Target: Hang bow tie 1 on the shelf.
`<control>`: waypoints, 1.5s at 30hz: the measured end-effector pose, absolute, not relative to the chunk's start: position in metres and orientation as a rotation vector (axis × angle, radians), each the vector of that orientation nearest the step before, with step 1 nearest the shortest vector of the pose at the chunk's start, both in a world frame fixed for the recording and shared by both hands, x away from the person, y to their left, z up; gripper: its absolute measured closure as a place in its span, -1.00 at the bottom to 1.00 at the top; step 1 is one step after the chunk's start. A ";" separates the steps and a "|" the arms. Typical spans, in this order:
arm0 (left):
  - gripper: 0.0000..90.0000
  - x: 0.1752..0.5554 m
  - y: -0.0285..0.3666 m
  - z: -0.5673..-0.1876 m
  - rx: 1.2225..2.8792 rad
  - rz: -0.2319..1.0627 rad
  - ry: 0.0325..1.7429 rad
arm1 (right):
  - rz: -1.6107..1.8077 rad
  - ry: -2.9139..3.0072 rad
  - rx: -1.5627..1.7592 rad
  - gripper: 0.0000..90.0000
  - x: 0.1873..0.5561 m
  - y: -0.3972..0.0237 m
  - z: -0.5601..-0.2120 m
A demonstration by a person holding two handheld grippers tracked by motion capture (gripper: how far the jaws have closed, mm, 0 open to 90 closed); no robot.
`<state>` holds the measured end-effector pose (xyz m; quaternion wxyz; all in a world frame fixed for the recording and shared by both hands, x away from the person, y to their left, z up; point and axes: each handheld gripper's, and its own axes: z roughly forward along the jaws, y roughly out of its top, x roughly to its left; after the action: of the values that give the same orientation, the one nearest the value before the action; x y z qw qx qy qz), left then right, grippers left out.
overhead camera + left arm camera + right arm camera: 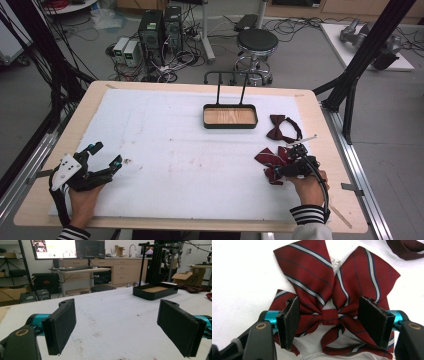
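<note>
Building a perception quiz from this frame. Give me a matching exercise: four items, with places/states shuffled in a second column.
Items:
1. striped bow tie
2. plain dark bow tie
3. black tray
4. left gripper

Places/states:
A. open over bare white mat, nothing between the jaws
B. far centre of the mat, wooden bottom, holding nothing
C. between the right gripper's open jaws
D. just right of the tray, untouched

Pairs: 1-C, 2-D, 3-B, 4-A

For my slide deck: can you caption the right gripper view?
Right gripper open, its jaws either side of the centre knot of a striped red bow tie on the white table cover.
</note>
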<state>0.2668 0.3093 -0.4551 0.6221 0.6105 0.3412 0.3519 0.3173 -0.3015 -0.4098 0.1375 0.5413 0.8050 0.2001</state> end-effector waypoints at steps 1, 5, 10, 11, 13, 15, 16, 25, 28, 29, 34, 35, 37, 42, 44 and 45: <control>-0.64 0.267 0.309 -0.455 1.401 0.809 0.785 | 0.579 2.329 1.566 -0.21 0.317 -0.301 -0.410; -0.64 0.267 0.309 -0.455 1.403 0.810 0.783 | 0.572 2.344 1.609 -0.18 0.321 -0.304 -0.412; -0.64 0.267 0.309 -0.455 1.405 0.811 0.784 | 0.537 2.373 1.616 -0.05 0.325 -0.303 -0.415; -0.64 0.267 0.309 -0.455 1.405 0.811 0.784 | 0.528 2.382 1.611 0.00 0.326 -0.303 -0.415; -0.64 0.267 0.309 -0.455 1.404 0.811 0.783 | 0.523 2.387 1.605 0.04 0.326 -0.303 -0.415; -0.64 0.267 0.309 -0.455 1.403 0.810 0.784 | 0.515 2.391 1.594 0.16 0.326 -0.303 -0.415; -0.64 0.267 0.309 -0.455 1.403 0.810 0.784 | 0.515 2.384 1.599 0.20 0.327 -0.303 -0.415; -0.64 0.267 0.309 -0.455 1.408 0.812 0.782 | 0.484 2.416 1.545 0.53 0.327 -0.301 -0.414; -0.64 0.266 0.309 -0.455 1.407 0.813 0.782 | 0.483 2.416 1.534 0.55 0.327 -0.301 -0.414; -0.64 0.266 0.309 -0.455 1.406 0.812 0.782 | 0.493 2.418 1.518 0.56 0.326 -0.302 -0.414; -0.64 0.267 0.309 -0.455 1.408 0.813 0.782 | 0.541 2.386 1.486 0.56 0.322 -0.303 -0.414; -0.64 0.267 0.309 -0.455 1.408 0.813 0.782 | 0.557 2.374 1.480 0.56 0.321 -0.303 -0.414; -0.64 0.266 0.309 -0.455 1.408 0.813 0.781 | 0.577 2.360 1.470 0.56 0.321 -0.303 -0.414; -0.64 0.266 0.309 -0.455 1.408 0.814 0.779 | 0.640 2.341 1.443 0.55 0.318 -0.303 -0.409; -0.64 0.266 0.309 -0.455 1.407 0.813 0.781 | 0.665 2.325 1.425 0.56 0.316 -0.303 -0.407; -0.64 0.266 0.309 -0.455 1.408 0.814 0.782 | 0.676 2.317 1.424 0.56 0.316 -0.303 -0.406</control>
<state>0.2665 0.3092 -0.4551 0.6199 0.6123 0.3400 0.3539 0.3157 -0.3027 -0.4055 0.1689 0.5010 0.8148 0.2379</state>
